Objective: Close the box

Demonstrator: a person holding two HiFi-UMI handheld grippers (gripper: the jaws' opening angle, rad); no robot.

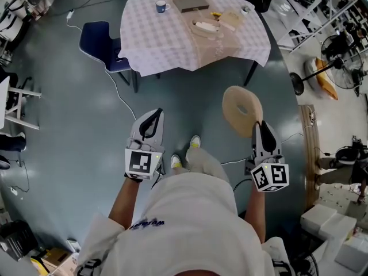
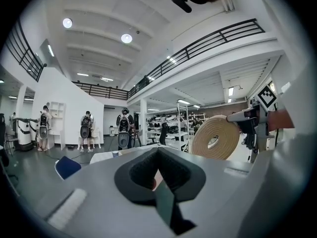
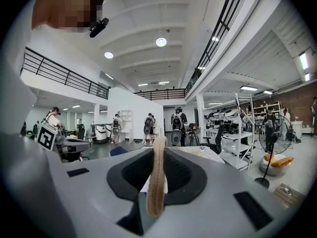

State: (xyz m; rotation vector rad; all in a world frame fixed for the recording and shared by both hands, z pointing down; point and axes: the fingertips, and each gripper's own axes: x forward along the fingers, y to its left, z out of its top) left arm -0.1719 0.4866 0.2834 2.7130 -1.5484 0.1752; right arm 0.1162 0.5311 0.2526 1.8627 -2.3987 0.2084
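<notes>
From where the person stood, the table lay at twelve o'clock with a mug and a flat box on it, a chair at its nine o'clock, a fan at two o'clock, and a disc in the right gripper at one o'clock.

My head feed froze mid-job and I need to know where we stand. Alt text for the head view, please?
The right gripper holds a round tan woven lid by its rim in its jaws; the left gripper holds nothing. The person stands on a grey floor, short of a table with a pale checked cloth bearing a blue mug.
</notes>
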